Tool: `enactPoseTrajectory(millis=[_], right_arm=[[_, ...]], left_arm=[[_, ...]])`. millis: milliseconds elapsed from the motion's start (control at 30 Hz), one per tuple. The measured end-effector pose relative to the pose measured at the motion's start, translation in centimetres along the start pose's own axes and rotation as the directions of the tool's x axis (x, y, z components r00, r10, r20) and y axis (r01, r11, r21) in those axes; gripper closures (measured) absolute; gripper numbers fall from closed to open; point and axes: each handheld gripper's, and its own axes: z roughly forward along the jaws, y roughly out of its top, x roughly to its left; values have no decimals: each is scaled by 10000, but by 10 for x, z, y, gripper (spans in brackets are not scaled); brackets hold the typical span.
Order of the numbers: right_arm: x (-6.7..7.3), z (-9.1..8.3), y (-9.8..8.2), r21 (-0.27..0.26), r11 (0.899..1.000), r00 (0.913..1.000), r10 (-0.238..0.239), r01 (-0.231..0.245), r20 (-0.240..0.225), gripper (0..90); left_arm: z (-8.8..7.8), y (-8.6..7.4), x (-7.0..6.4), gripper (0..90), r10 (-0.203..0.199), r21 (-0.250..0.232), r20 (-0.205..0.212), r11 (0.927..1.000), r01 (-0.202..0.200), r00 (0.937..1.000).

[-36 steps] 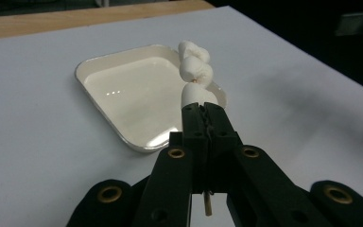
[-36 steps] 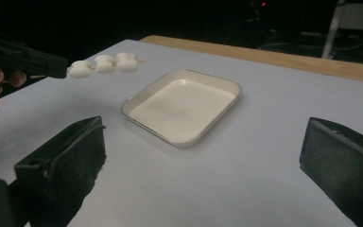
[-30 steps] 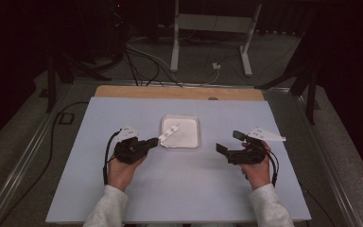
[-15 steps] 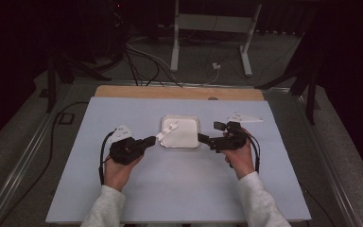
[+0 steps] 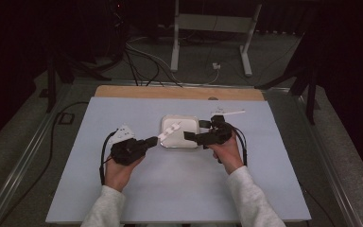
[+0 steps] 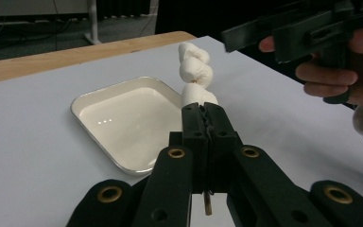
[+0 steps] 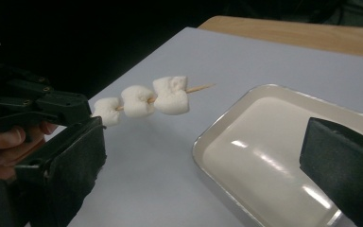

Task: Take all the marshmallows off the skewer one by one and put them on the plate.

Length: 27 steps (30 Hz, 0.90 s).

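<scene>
Dark room, pale blue table (image 5: pixel 123 189). Over the white tray (image 5: pixel 191 142), left gripper (image 5: pixel 150 142) pinches the marshmallow skewer (image 7: pixel 144 100); right gripper (image 5: pixel 194 130) gapes empty beside it. Marshmallows look soft, squashy; better grip the stiff stick.

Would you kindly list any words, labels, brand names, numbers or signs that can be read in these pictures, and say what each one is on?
None: no readable text shows anywhere.
White square metal tray: plain, no label.
Wooden skewer of three white marshmallows: no marking.
Black left claw and black right claw: no brand to be read.
Pale blue table cover: plain.
</scene>
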Motion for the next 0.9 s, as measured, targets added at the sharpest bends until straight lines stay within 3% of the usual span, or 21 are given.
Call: enactPoseTrajectory(millis=[67,233,400,433,467,567,667,733,800,833,900], right_arm=[[-4,5,-1,245,9993,9994,280,-275,-203,12],[-7,9,-2,355,9983,9977,473,-456,-480,68],[-8,10,-1,212,9975,9916,694,-675,-1095,234],[-9,11,0,208,9964,9844,843,-821,-1543,313],[-9,11,0,208,9964,9844,843,-821,-1543,313],[-8,14,1,249,9956,9788,934,-904,-1821,422],[-9,17,1,286,9926,9674,1213,-1179,-2223,502],[-8,19,2,277,9907,9566,1357,-1330,-2580,615],[-8,19,2,228,9901,9538,1396,-1386,-2660,637],[-9,18,3,37,9861,9426,1601,-1663,-2930,641],[-9,18,3,7,9839,9383,1708,-1788,-3006,642]], left_arm=[[-1,0,0,900,50,-32,29,10000,-50,10000],[-1,0,-2,900,104,-82,93,9999,-103,9999],[2,0,-4,900,244,-21,202,9997,-244,9995],[3,0,-4,900,238,-59,231,9997,-237,9995],[3,0,-5,900,269,-87,306,9996,-266,9992],[5,1,-7,900,390,-96,450,9992,-386,9982],[6,1,-8,900,425,-124,566,9990,-419,9975],[6,0,-8,900,455,-64,539,9990,-452,9975],[7,-1,-7,900,444,67,624,9990,-450,9971],[8,-2,-7,900,488,152,669,9986,-499,9966],[11,-3,-9,900,567,279,736,9979,-588,9957]])
